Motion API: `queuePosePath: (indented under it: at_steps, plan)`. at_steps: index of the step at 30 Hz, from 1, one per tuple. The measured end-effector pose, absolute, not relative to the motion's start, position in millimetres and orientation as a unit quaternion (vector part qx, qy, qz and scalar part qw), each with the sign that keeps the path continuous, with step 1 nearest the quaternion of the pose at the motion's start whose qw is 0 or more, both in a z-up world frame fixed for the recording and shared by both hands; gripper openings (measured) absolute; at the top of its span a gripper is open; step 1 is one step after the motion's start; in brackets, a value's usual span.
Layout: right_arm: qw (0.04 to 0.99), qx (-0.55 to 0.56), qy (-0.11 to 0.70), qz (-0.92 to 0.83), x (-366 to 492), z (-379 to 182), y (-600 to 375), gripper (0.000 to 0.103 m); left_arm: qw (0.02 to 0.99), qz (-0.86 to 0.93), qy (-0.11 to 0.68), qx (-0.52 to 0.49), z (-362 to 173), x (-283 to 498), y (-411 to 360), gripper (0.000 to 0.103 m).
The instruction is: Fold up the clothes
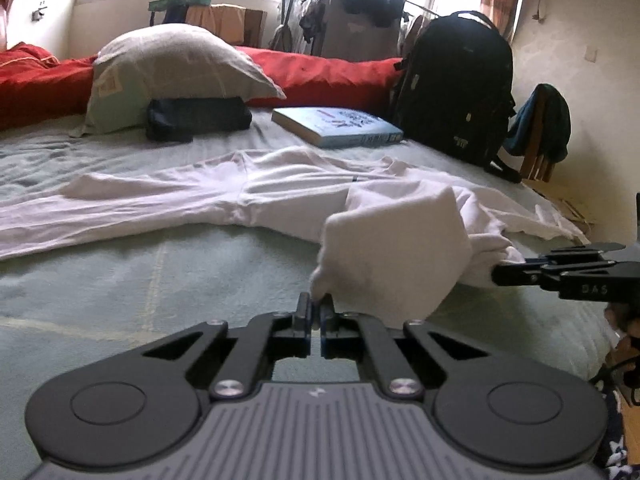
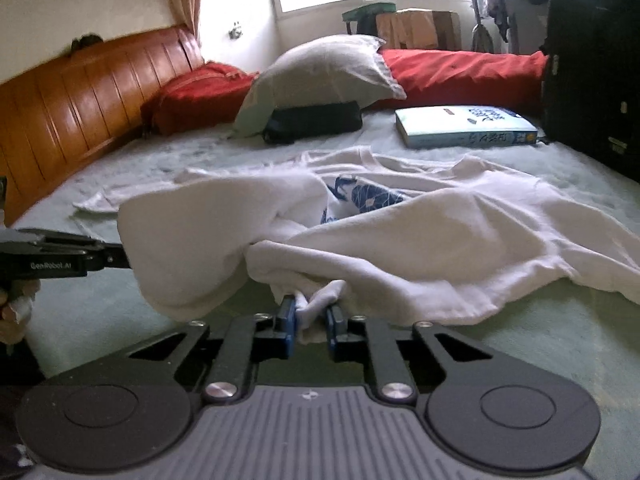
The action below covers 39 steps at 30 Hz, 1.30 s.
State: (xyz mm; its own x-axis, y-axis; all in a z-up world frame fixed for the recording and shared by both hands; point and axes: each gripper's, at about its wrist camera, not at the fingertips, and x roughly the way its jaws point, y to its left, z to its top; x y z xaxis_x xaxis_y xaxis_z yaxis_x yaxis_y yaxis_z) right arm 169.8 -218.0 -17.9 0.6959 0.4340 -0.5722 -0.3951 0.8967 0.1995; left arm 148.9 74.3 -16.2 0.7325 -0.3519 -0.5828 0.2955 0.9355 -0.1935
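bed (image 1: 120, 280): pale green cover | white t-shirt (image 1: 280, 188): unfolded, hem lifted | left claw (image 1: 316, 310): clenched on hem corner | right claw (image 2: 311, 312): grasping bunched hem | folding barely begun

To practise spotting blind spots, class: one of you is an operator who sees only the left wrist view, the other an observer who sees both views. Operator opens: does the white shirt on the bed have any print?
Observer: Yes, the white shirt has a blue print showing between its folds.
Operator: What lies beyond the red pillow at the left?
Observer: A wooden headboard runs along that end of the bed.
Operator: Has the right claw got cloth between its pads?
Observer: Yes, the right claw is pinched on a bunched edge of the shirt.
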Motion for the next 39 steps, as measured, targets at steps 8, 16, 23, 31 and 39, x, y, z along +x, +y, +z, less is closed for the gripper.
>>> queuePosePath:
  at_steps: [8,16,23,31,39]
  plan:
    - [0.921,0.050,0.310,0.231,121.8,5.6,-239.1,0.017,0.935,-0.180,0.304,-0.037,11.5,100.2,68.7,0.001]
    - [0.923,0.070,0.300,0.232,77.3,23.1,-264.1,0.004,0.941,-0.180,0.287,-0.020,29.8,51.7,66.1,0.001]
    - [0.913,0.069,0.339,0.215,64.5,-2.6,-268.6,0.014,0.938,-0.154,0.309,-0.010,16.4,42.4,64.8,0.009]
    - [0.909,0.056,0.353,0.215,61.6,-24.2,-262.1,0.035,0.930,-0.165,0.328,0.013,-0.8,36.0,58.0,0.042]
    - [0.907,0.014,0.353,0.227,75.2,-38.5,-239.0,0.052,0.912,-0.202,0.357,-0.006,-28.1,53.0,43.2,0.044]
